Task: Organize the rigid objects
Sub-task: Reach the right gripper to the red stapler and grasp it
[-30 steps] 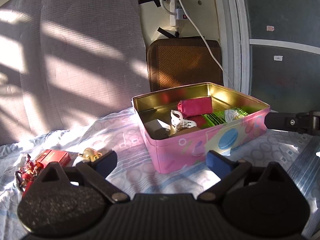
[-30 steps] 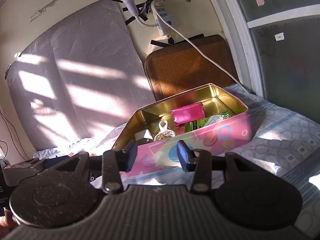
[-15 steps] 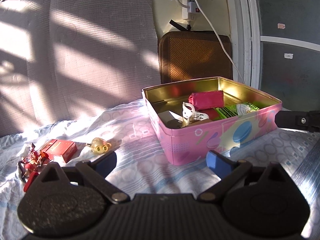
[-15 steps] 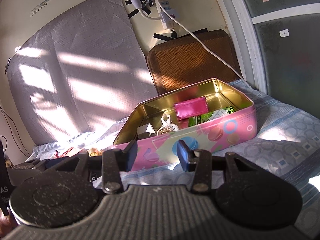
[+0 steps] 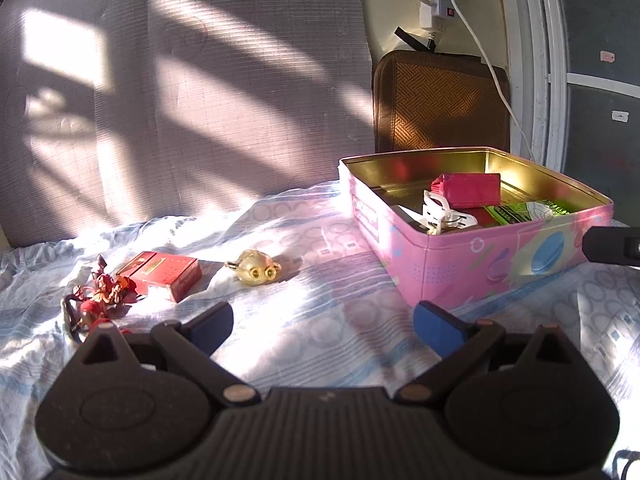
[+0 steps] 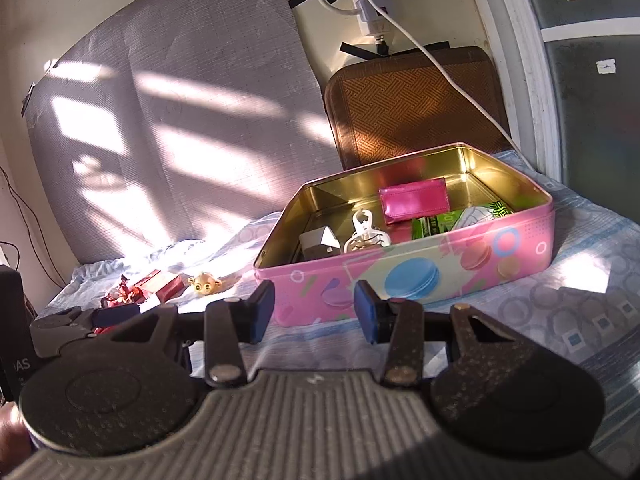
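Note:
An open pink tin sits on the bedsheet at the right and holds a magenta wallet, a white clip, a green packet and a small grey box. Left of it lie a gold toy, a red box and a red figurine. My left gripper is open and empty, hovering in front of the gold toy. My right gripper is open and empty in front of the tin.
A grey mat leans on the wall behind the bed. A brown woven cushion stands behind the tin under a power strip with a white cable. A window frame is at the right. The sheet is wrinkled.
My left gripper has swung left, so the tin has shifted right in its view and the gold toy, red box and figurine now lie ahead. The right gripper has drifted slightly.

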Tool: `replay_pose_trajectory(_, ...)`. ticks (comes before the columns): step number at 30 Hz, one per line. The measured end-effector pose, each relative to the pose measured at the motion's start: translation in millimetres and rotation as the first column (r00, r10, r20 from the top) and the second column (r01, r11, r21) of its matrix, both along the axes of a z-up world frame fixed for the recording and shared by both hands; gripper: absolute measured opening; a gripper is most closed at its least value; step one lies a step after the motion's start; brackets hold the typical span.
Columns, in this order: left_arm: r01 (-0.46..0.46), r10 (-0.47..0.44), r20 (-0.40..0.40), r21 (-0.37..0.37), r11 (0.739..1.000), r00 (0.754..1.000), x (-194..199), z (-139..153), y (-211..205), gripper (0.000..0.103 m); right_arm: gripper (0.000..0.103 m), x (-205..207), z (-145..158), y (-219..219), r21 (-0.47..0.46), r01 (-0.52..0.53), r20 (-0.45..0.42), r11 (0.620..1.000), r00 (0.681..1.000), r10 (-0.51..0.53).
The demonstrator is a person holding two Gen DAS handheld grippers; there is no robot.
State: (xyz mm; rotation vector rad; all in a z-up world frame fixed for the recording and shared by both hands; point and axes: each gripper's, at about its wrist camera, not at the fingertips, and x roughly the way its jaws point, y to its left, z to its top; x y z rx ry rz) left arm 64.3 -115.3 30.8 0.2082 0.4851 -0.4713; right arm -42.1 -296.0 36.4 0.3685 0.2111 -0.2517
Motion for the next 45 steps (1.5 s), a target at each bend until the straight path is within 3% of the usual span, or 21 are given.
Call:
replay_pose_trajectory(10, -0.097, 0.096, -0.018, -0.006, 0.995, 0.995, 20, -10, 44, 0.1, 0.046, 31, 2, 29, -0.047, -0.091, -0.042, 0.995, 0.995, 0.089)
replay_pose_trajectory(17, -0.204, 0.203, -0.018, -0.023, 0.979, 0.979, 33, -17, 100, 0.1, 0.046, 57, 1, 56, -0.086, -0.178, -0.092, 0.98, 0.981, 0.17)
replay_pose_trajectory(22, -0.374, 0.373, -0.028, -0.097, 0.922, 0.927, 51, -17, 167, 0.1, 0.046, 91, -4, 87, -0.12, -0.296, -0.162, 0.948, 0.947, 0.276)
replay_pose_trajectory(25, -0.491, 0.494, -0.027, -0.171, 0.854, 0.869, 58, -16, 203, 0.1, 0.046, 121, -8, 111, -0.138, -0.378, -0.221, 0.915, 0.913, 0.343)
replay_pose_trajectory(27, -0.545, 0.546, -0.069, -0.243, 0.802, 0.835, 62, -16, 223, 0.1, 0.046, 142, -10, 128, -0.161, -0.431, -0.257, 0.888, 0.887, 0.384)
replay_pose_trajectory(31, -0.578, 0.58, -0.102, -0.324, 0.749, 0.808, 60, -16, 241, 0.099, 0.047, 187, -9, 167, -0.194, -0.541, -0.302, 0.818, 0.826, 0.475)
replay_pose_trajectory(35, -0.603, 0.61, -0.117, -0.375, 0.704, 0.784, 58, -17, 251, 0.1, 0.068, 231, -4, 198, -0.201, -0.591, -0.311, 0.781, 0.795, 0.521)
replay_pose_trajectory(37, -0.617, 0.621, -0.137, -0.393, 0.681, 0.772, 60, -19, 256, 0.1, 0.072, 254, -6, 208, -0.202, -0.593, -0.33, 0.78, 0.791, 0.516)
replay_pose_trajectory(41, -0.618, 0.611, -0.168, -0.416, 0.668, 0.774, 63, -21, 263, 0.1, 0.066, 279, -19, 212, -0.196, -0.598, -0.373, 0.777, 0.779, 0.505)
replay_pose_trajectory(45, -0.589, 0.583, -0.15, -0.401, 0.702, 0.798, 64, -20, 257, 0.1, 0.065, 243, -19, 192, -0.185, -0.617, -0.369, 0.765, 0.765, 0.528)
